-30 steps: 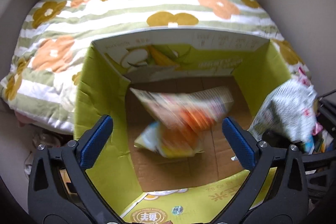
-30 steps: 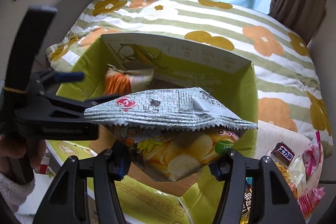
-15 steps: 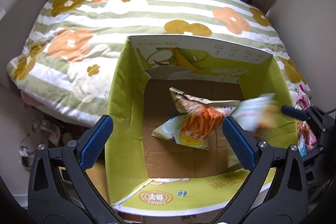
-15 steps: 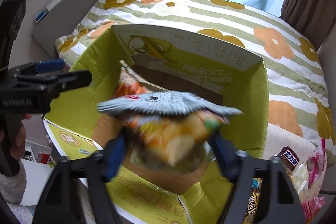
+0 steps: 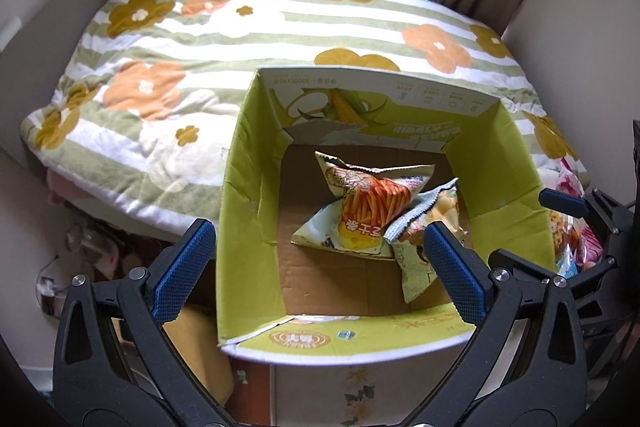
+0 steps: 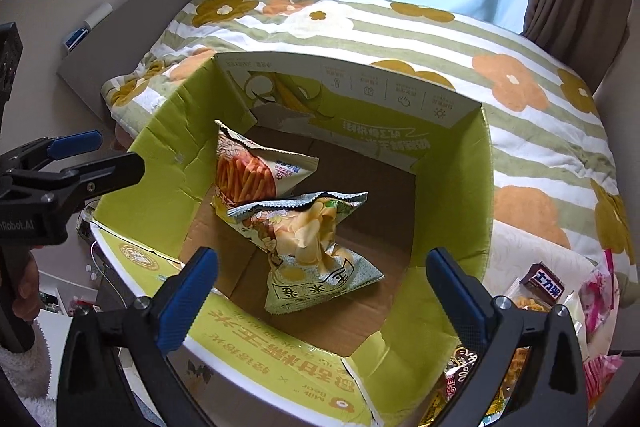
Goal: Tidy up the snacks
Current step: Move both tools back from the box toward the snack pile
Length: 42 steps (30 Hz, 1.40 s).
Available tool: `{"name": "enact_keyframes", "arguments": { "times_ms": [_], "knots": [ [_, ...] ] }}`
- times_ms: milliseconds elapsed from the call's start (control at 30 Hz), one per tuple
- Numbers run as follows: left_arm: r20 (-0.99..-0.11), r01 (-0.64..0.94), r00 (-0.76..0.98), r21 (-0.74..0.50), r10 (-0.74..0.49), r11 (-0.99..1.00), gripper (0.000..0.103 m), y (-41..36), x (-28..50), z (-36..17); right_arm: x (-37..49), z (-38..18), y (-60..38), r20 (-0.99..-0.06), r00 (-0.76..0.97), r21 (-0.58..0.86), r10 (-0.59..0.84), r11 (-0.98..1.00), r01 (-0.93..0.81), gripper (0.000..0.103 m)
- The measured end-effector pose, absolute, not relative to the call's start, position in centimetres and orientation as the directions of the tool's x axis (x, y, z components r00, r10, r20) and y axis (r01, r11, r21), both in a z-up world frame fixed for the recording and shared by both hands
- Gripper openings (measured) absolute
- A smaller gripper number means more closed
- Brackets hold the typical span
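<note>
Your right gripper just popped its jaws wide open and there's nothing between them. The chip bag lies on the cardboard box floor, leaning on the orange fries bag. Your left gripper is spread wide and empty too, hanging over the box's near-left corner. More snack packets sit outside on the right.
</note>
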<state>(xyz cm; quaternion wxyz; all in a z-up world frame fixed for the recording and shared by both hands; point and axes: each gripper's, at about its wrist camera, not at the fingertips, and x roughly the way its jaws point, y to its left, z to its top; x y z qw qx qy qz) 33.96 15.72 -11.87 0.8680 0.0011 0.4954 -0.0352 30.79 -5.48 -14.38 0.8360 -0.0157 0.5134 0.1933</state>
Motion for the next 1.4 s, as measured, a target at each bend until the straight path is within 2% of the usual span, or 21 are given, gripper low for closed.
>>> {"name": "enact_keyframes", "arguments": {
  "times_ms": [433,767,1100,1400],
  "knots": [
    [-0.772,0.147,0.616,-0.082,-0.156,0.986,0.103,13.6,30.3,-7.0,27.1,-8.0,-7.7,-0.789,0.549,0.156,0.277,0.954,-0.257,0.103],
    [-0.746,0.229,0.631,-0.084,-0.213,0.970,0.103,5.8,27.0,-5.3,22.7,-5.0,-15.5,-0.737,0.644,0.139,0.207,0.978,-0.156,0.103],
    [-0.751,0.226,0.623,-0.095,-0.219,0.969,0.103,-5.0,22.6,-5.5,18.3,-5.0,-27.8,-0.728,0.670,0.150,0.145,0.987,-0.051,0.103],
    [-0.797,0.165,0.573,-0.120,-0.194,0.979,0.103,-13.4,19.7,-8.7,17.4,-8.6,-36.0,-0.768,0.610,0.217,0.193,0.976,-0.036,0.103]
  ]
}}
